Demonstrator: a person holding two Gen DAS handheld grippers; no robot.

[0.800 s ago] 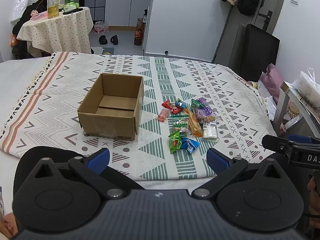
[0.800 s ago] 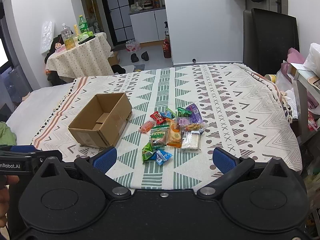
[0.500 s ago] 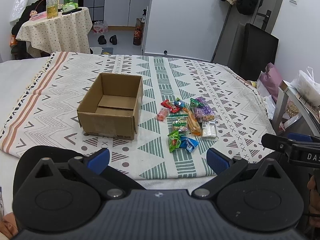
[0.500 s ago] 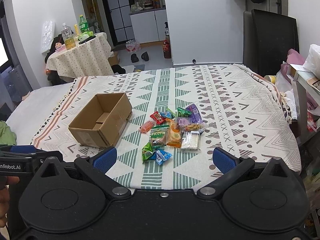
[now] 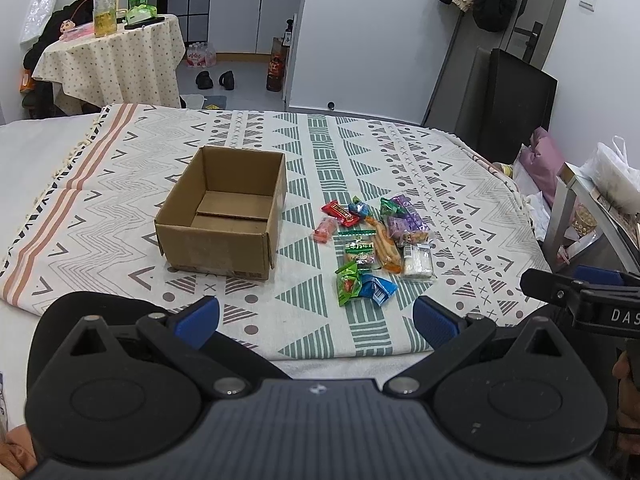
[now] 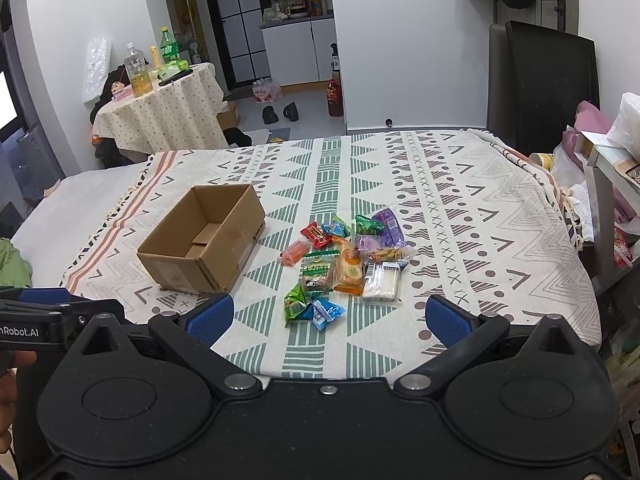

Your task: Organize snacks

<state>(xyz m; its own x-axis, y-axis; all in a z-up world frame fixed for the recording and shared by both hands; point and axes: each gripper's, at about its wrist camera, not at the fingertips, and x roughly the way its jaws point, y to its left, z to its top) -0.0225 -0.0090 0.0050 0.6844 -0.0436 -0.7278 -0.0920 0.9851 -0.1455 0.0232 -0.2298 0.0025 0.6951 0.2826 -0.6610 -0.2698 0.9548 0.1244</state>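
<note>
An open, empty cardboard box stands on the patterned cloth. Just right of it lies a loose cluster of several wrapped snacks, among them a red bar, a green packet and a white pack. My left gripper hangs open over the near edge, short of box and snacks, with nothing between its blue pads. My right gripper is open too, empty, in front of the snack cluster. Each gripper shows at the other view's edge.
The cloth covers a bed-like surface with free room around the box. A small round table with bottles stands at the back left. A dark chair and a cluttered side shelf are on the right.
The left wrist view has drifted slightly, so box and snacks sit a little higher in frame. Both grippers remain open and nothing on the cloth has moved.
</note>
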